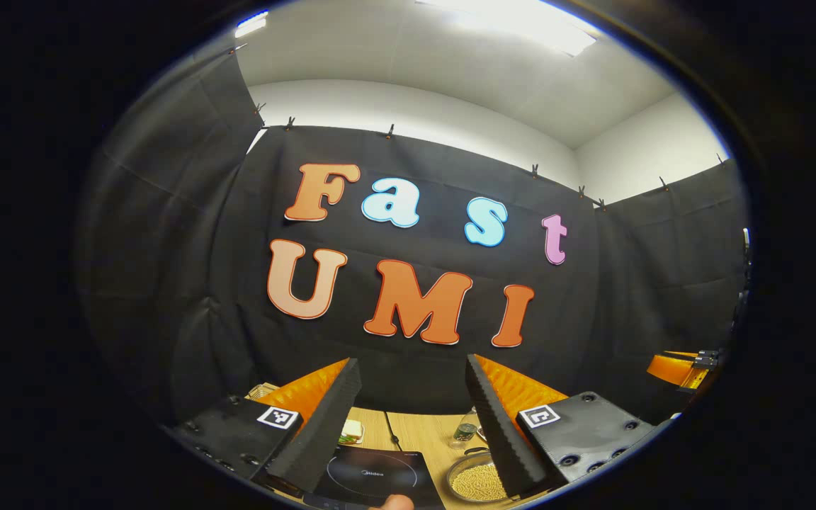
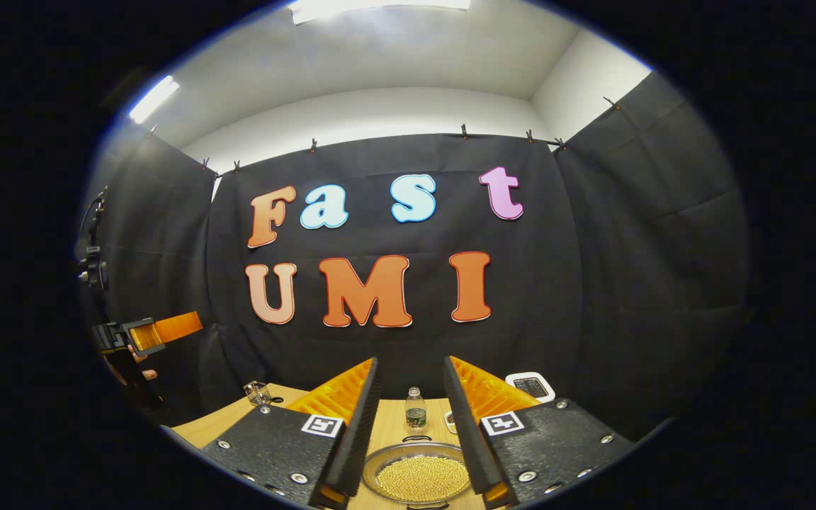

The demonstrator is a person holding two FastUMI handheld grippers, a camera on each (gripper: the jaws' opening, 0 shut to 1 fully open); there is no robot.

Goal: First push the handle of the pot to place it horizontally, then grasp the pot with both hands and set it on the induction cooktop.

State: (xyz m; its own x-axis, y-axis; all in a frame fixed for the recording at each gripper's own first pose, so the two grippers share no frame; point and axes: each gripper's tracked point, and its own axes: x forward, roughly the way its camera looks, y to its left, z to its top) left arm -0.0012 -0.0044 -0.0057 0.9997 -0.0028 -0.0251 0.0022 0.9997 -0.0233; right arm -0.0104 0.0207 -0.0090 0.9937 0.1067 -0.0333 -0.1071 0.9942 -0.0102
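A shallow metal pot (image 2: 418, 478) holding yellow grains sits on the wooden table, low in the right gripper view below the gap of my right gripper (image 2: 410, 363), which is open and empty above it. A small loop handle (image 2: 418, 439) shows at the pot's far rim. In the left gripper view the pot (image 1: 475, 483) lies lower right, partly behind one finger, beside the black induction cooktop (image 1: 372, 473). My left gripper (image 1: 413, 365) is open, raised above the table, with nothing between its fingers.
A small bottle (image 2: 416, 411) stands just behind the pot. A white device (image 2: 530, 386) sits at the table's far right and a glass object (image 2: 258, 392) at the far left. A cable (image 1: 392, 432) runs back from the cooktop. The wooden table (image 2: 394, 418) ends at the black cloth wall.
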